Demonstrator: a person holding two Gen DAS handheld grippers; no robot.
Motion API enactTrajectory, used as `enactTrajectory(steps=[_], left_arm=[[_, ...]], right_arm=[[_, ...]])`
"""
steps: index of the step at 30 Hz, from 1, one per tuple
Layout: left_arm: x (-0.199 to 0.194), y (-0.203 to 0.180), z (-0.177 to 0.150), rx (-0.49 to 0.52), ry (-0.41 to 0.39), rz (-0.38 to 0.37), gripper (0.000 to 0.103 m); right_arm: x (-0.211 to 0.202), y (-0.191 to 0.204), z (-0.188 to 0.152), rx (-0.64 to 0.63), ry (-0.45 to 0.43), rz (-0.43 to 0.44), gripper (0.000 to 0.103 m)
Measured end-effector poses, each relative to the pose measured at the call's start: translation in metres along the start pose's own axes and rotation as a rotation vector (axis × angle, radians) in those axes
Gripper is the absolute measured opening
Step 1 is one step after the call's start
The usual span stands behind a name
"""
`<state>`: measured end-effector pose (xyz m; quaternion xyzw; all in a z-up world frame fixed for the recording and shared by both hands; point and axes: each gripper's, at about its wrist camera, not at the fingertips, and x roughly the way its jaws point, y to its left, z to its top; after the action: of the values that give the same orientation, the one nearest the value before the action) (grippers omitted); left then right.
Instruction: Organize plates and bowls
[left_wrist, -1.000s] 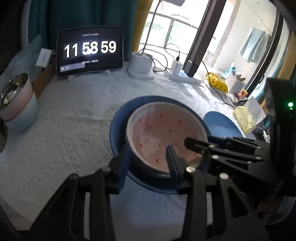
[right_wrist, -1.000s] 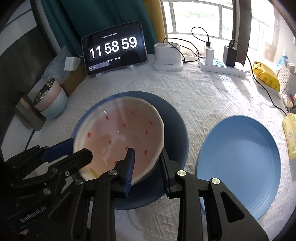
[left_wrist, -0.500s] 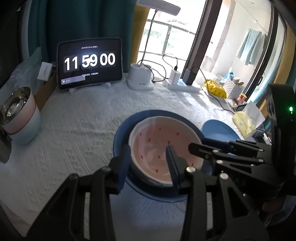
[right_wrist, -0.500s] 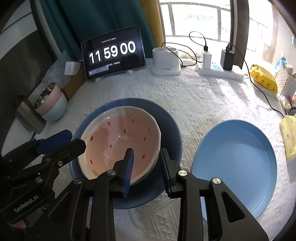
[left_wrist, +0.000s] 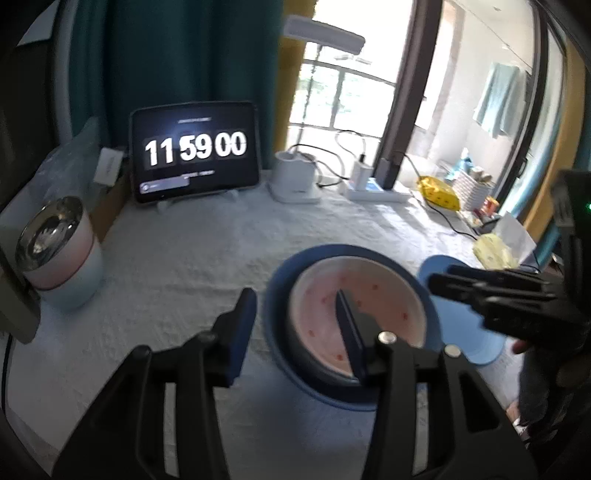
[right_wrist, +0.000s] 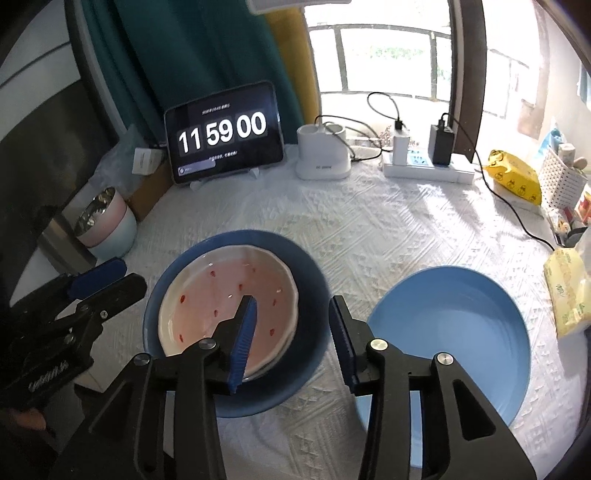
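Tongs (right_wrist: 291, 332) (left_wrist: 295, 325) both opening, empty, above pink bowl (right_wrist: 221, 295) on dark plate (right_wrist: 310, 273); pale plate (right_wrist: 461, 332) alongside

Home living space: counter under white textured cloth (right_wrist: 369, 229), teal curtain (right_wrist: 207, 55), balcony window (right_wrist: 380, 51), hanging towel (left_wrist: 498, 99), tablet clock (right_wrist: 223, 133).

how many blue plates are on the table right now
2. The dark blue plate sits at the middle under the pink dotted dish; the light blue plate lies empty to its right. None seems hidden.
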<state>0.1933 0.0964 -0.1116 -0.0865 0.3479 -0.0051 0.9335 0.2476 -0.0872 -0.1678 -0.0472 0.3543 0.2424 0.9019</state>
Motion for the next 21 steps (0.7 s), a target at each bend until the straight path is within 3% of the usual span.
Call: enactTrajectory(steps=[9,21], left_arm=[[0.016,0.024,-0.011,-0.068,0.046,0.046,0.047],[0.039,0.024,-0.018,-0.045,0.133,0.084,0.047]], right_arm=[[0.003,-0.031,-0.007,0.053,0.001,0.017,0.043],[0.023,-0.035,-0.016,0.056,0.051,0.062,0.041]])
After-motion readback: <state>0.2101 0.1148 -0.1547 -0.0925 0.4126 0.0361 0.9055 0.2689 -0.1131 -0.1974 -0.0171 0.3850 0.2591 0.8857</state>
